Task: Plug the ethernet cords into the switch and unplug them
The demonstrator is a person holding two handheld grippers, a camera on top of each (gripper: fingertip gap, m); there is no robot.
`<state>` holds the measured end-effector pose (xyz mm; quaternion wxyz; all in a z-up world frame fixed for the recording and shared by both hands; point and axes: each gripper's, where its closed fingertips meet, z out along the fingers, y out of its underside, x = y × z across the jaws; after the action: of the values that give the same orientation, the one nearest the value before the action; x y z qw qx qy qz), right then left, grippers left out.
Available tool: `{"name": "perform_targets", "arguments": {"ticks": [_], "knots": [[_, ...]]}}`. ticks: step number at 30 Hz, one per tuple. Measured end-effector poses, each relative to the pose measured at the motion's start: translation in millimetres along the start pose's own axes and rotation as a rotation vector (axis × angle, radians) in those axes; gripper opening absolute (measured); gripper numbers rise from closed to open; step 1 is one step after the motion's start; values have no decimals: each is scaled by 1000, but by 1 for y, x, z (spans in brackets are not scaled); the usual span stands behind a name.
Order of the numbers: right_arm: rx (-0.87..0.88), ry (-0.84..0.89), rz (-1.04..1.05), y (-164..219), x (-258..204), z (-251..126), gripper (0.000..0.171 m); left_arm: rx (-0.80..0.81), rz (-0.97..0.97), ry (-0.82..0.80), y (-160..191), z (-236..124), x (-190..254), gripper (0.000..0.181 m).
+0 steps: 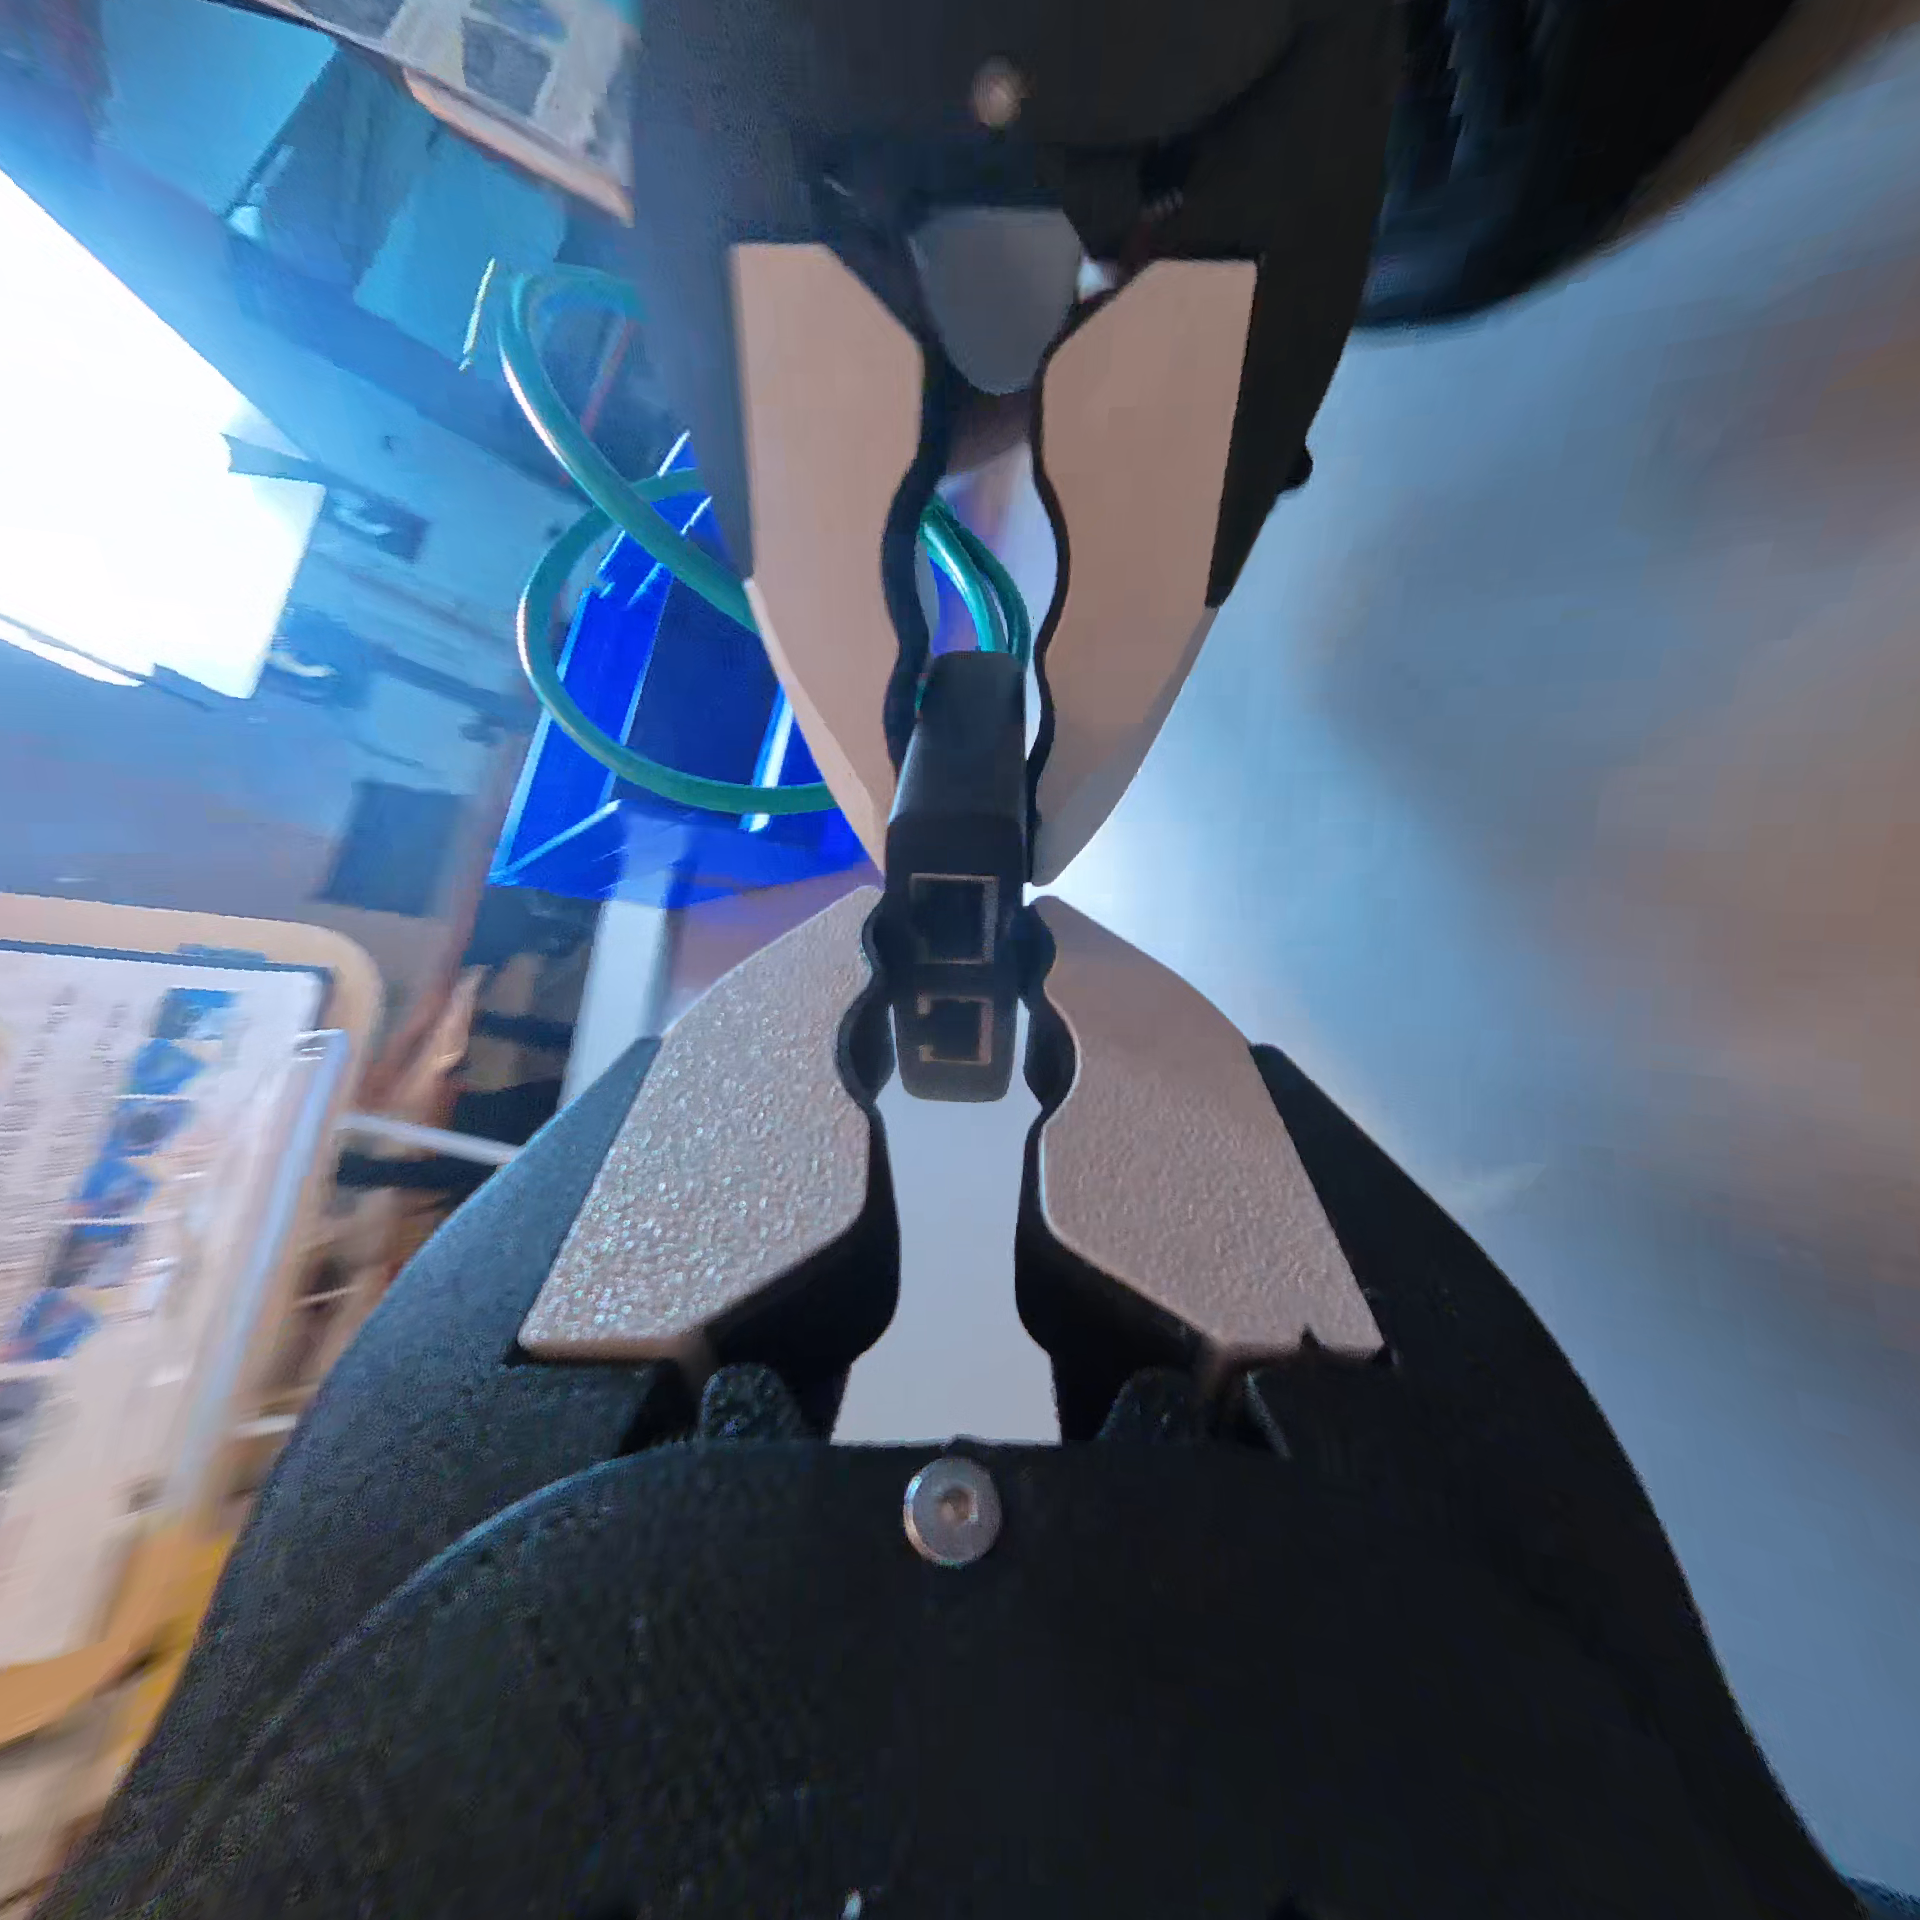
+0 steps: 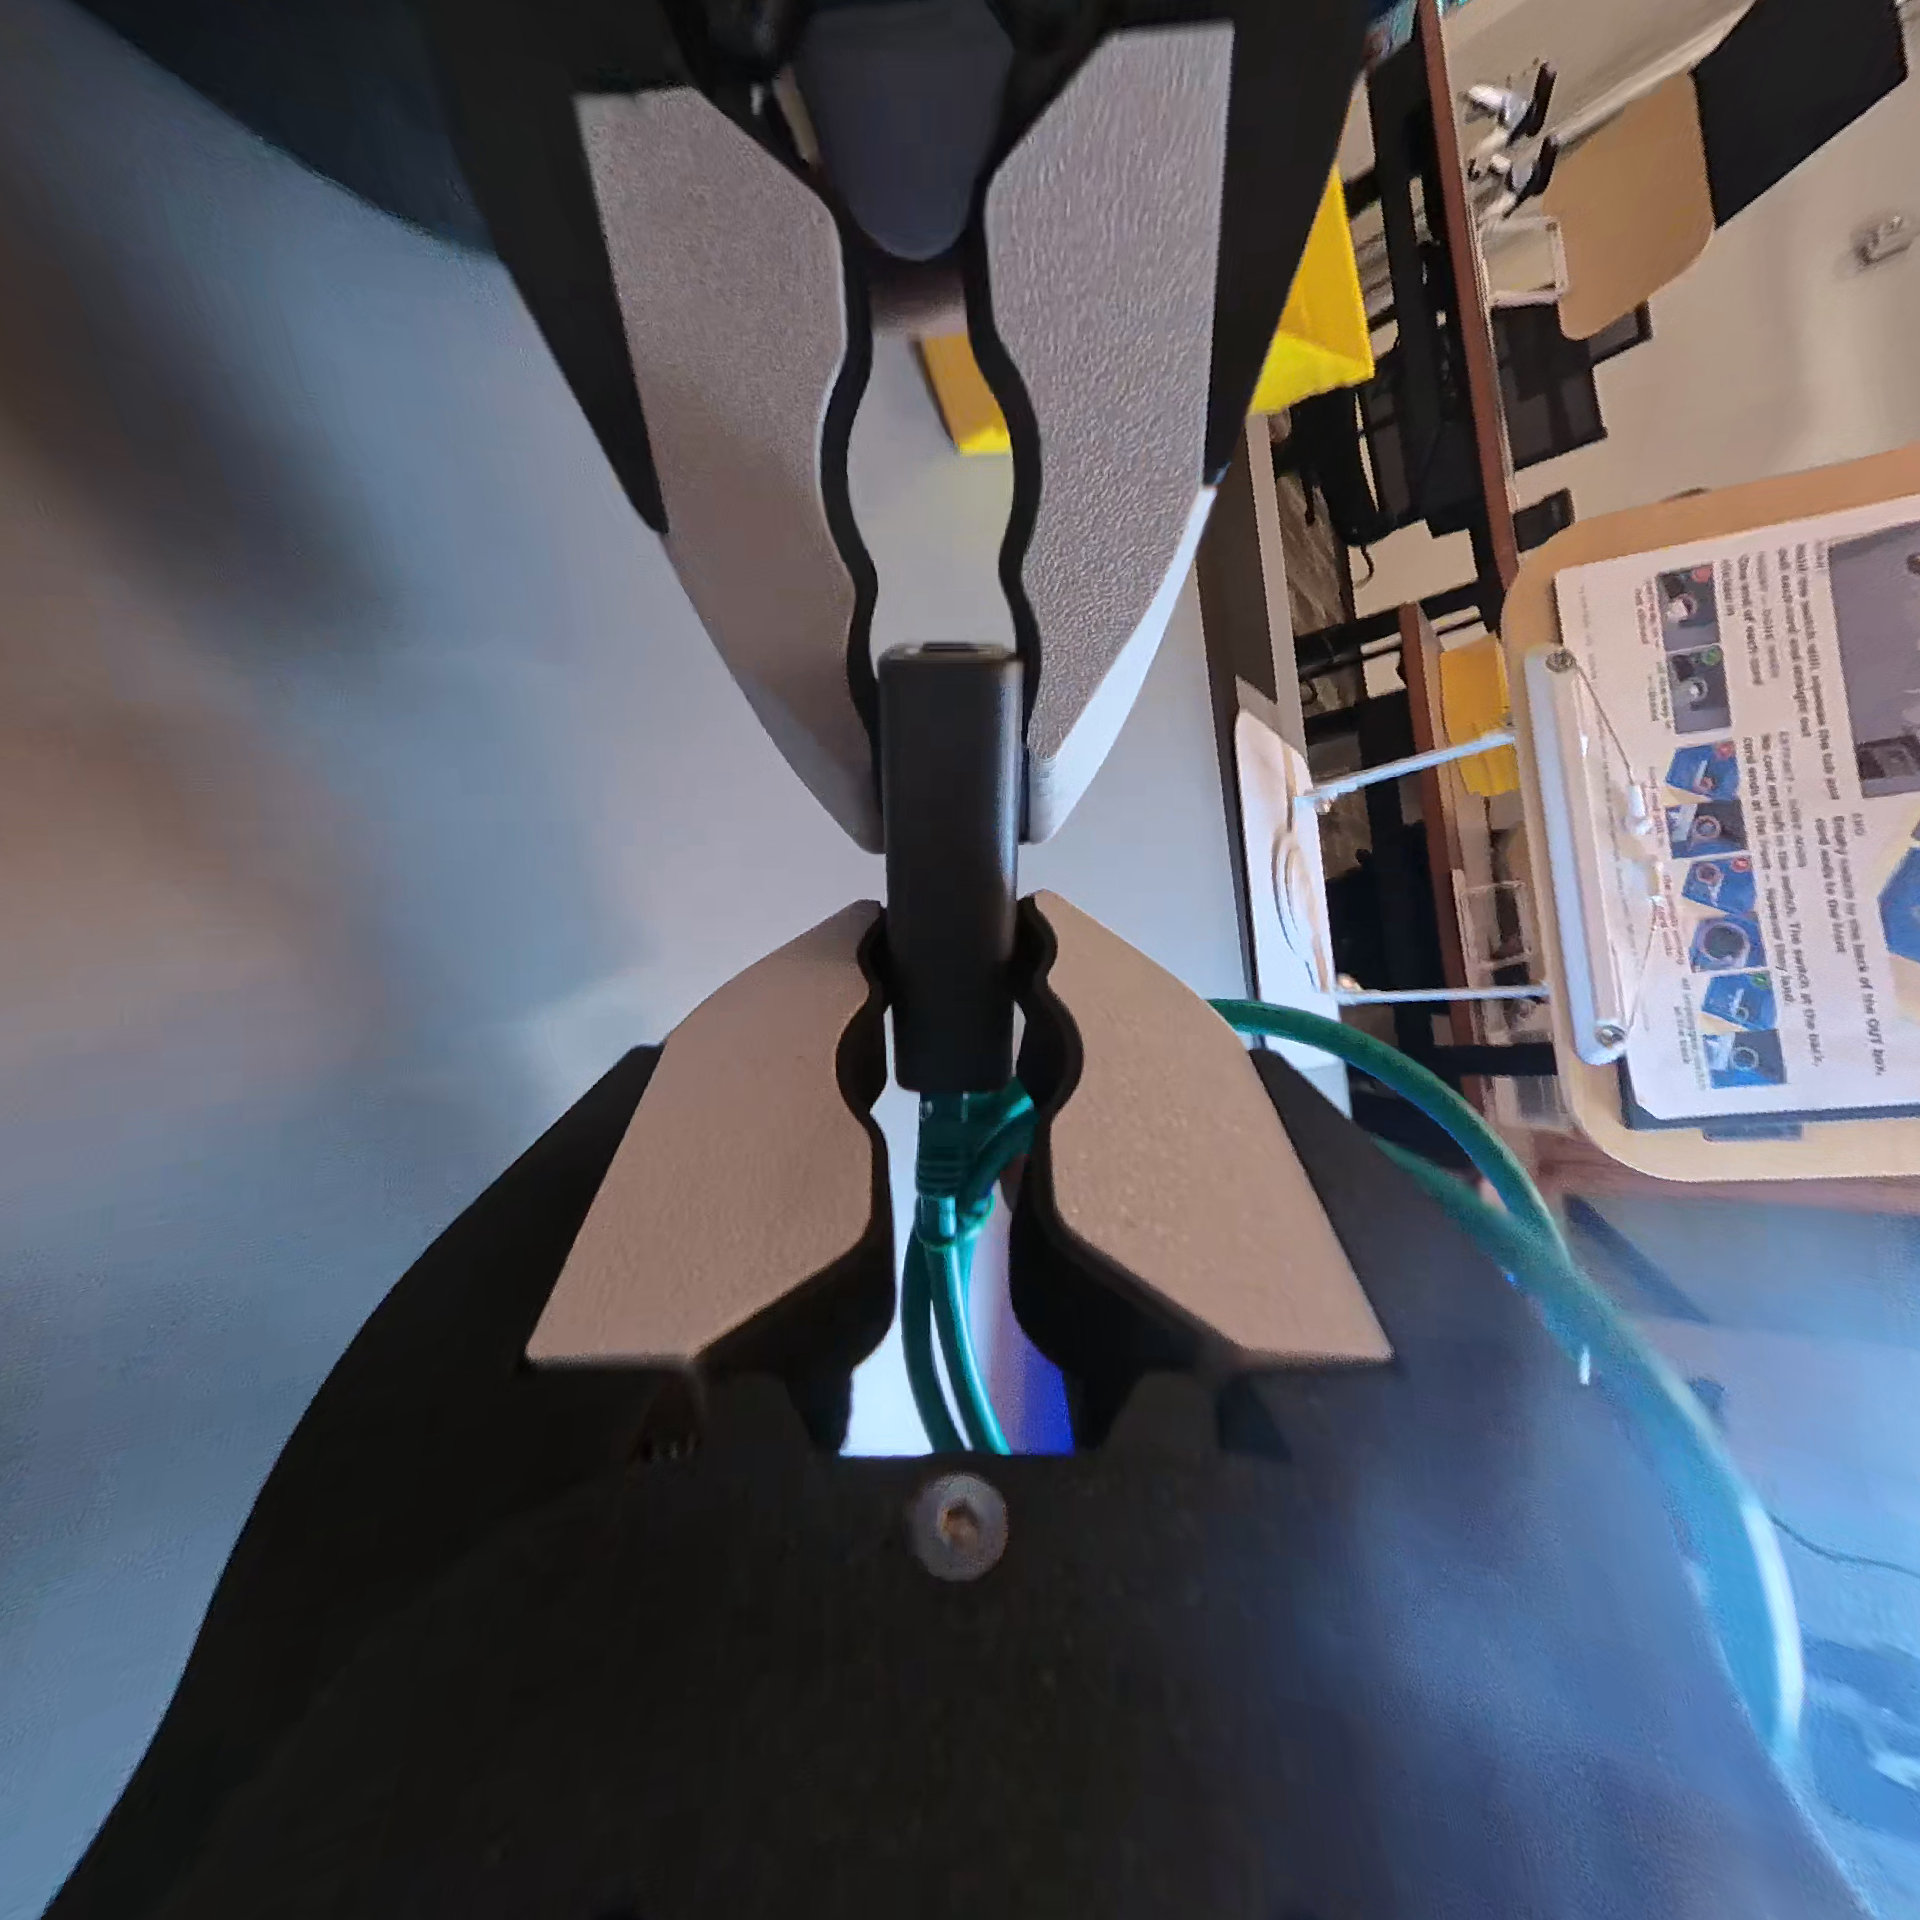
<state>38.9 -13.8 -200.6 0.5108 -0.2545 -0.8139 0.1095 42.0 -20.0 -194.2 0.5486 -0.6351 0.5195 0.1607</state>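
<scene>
Between the two facing tools, a small black switch (image 1: 951, 914) is held off the pale bench (image 1: 1558, 831), gripped from both ends at once. The left hand-held gripper (image 1: 954, 987) is clenched on the end that shows two empty ports, its ridged fingers (image 1: 748, 1122) pressing the narrow sides. The right hand-held gripper (image 2: 951, 997) is clenched on the opposite end, where green ethernet cords (image 2: 951, 1278) sit plugged in and run back between its fingers (image 2: 727, 1143) before looping out to the side. In the left wrist view those same cords curl behind the switch in front of a blue bin (image 1: 665, 727).

Holding the switch at both ends probably keeps it from twisting, and leaves the open ports facing the left camera. With cords seated on one side and ports bare on the other, the job looks partway through; whether plugging or unplugging comes next cannot be told. A printed instruction sheet (image 2: 1756, 831) stands on a holder beyond the bench edge.
</scene>
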Motion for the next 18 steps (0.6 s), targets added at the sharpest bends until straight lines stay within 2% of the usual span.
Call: {"name": "perform_targets", "arguments": {"ticks": [3, 7, 10, 16, 17, 18], "knots": [[179, -67, 169, -20, 3, -10, 23, 221, -238, 107, -13, -14, -3, 21], [248, -133, 224, -24, 4, -18, 24, 395, -335, 151, -31, -26, -8, 21], [247, -159, 205, -24, 1, -20, 24, 480, -394, 186, -40, -34, -10, 21], [315, -274, 296, -29, -15, -11, 30, 586, -466, 232, -56, -43, -11, 21], [338, -277, 314, -32, -13, -11, 20, 592, -471, 233, -55, -44, -12, 21], [345, -281, 313, -32, -12, -12, 19, 588, -475, 236, -54, -44, -12, 21]]}}
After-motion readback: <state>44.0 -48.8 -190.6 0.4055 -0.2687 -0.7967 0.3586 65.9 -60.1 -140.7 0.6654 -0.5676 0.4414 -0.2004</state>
